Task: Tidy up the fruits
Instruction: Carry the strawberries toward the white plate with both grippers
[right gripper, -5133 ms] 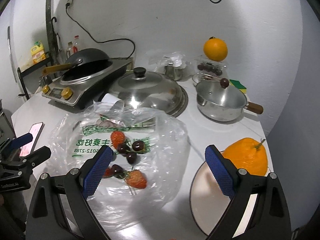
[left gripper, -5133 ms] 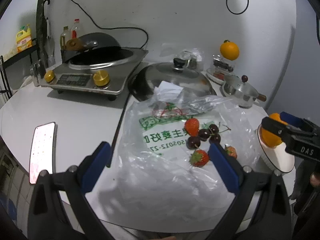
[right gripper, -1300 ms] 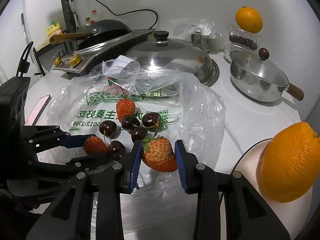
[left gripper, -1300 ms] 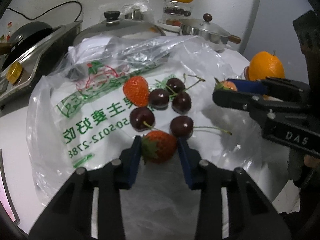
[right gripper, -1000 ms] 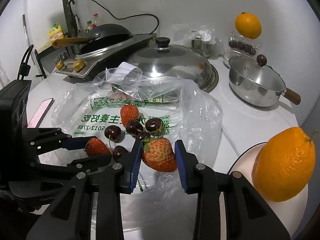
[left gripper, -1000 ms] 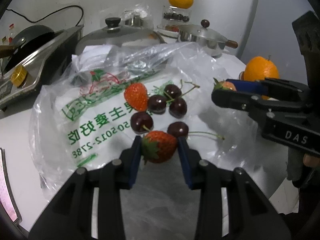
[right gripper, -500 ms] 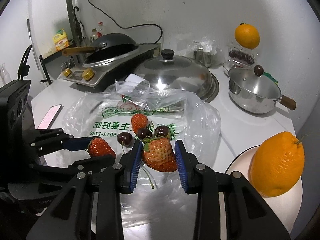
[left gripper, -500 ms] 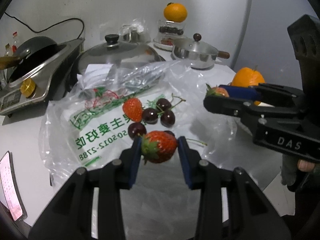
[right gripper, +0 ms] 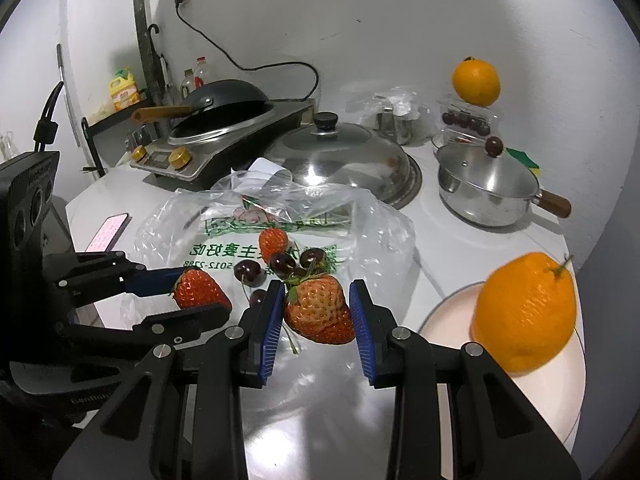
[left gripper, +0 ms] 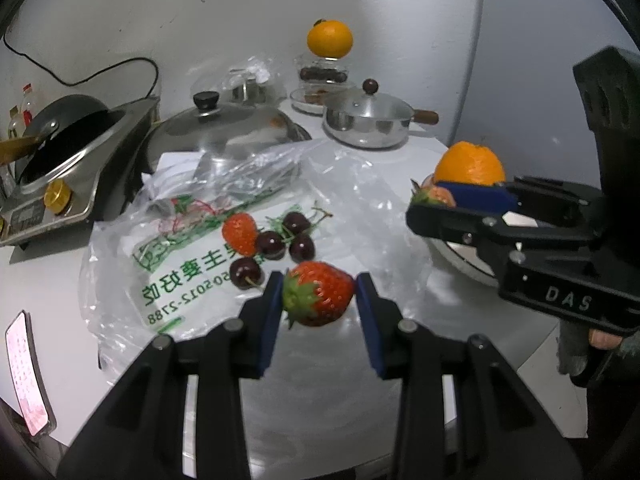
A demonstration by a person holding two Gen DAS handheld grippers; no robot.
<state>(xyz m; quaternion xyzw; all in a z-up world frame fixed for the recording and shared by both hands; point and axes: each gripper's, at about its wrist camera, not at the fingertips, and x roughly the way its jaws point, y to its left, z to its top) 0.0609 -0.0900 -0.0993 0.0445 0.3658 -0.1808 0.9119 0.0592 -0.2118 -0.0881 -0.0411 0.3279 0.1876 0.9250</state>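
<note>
My left gripper (left gripper: 319,300) is shut on a red strawberry (left gripper: 320,298) held above the clear plastic bag (left gripper: 192,264). My right gripper (right gripper: 317,312) is shut on a paler strawberry (right gripper: 320,312), also lifted off the bag. In the right wrist view the left gripper (right gripper: 192,294) and its strawberry (right gripper: 198,290) show at the left. One strawberry (left gripper: 239,233) and several dark cherries (left gripper: 276,244) lie on the bag. An orange (right gripper: 526,312) rests on the white plate (right gripper: 536,396) at the right, close to the right gripper (left gripper: 436,200).
A steel domed lid (right gripper: 340,156), a lidded saucepan (right gripper: 486,188) and a cooker with a black wok (right gripper: 216,120) stand behind the bag. A second orange (right gripper: 476,82) sits on a clear box of cherries. A phone (left gripper: 26,364) lies at the table's left edge.
Both grippers have risen and drawn back from the bag, each carrying its strawberry. The bag and the fruit on it look smaller and farther away.
</note>
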